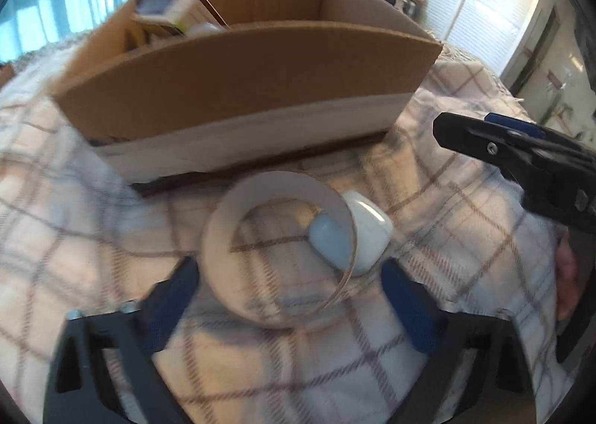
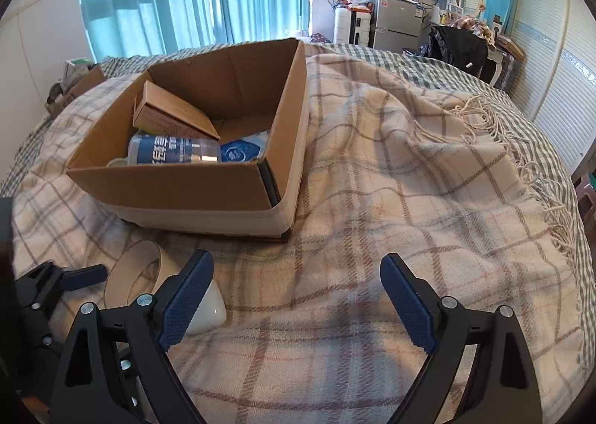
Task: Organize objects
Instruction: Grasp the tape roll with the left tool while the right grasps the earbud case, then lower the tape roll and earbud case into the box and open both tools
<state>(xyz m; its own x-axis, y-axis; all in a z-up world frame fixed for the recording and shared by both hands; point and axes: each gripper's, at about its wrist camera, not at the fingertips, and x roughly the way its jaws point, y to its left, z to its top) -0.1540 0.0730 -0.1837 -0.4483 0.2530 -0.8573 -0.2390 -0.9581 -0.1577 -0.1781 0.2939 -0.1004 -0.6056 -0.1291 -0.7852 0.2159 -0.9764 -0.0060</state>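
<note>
Left gripper [image 1: 288, 297] stands wide open, empty, straddling the tape roll [image 1: 277, 249] lying beside the cardboard box [image 1: 242, 89] on the blanket [image 1: 447, 200]; judged light, rigid: grip across its rim.

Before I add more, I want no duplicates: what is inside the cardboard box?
In the cardboard box: a small brown carton, a blue-labelled bottle, a blue-white packet. Anything beneath them is covered.
</note>
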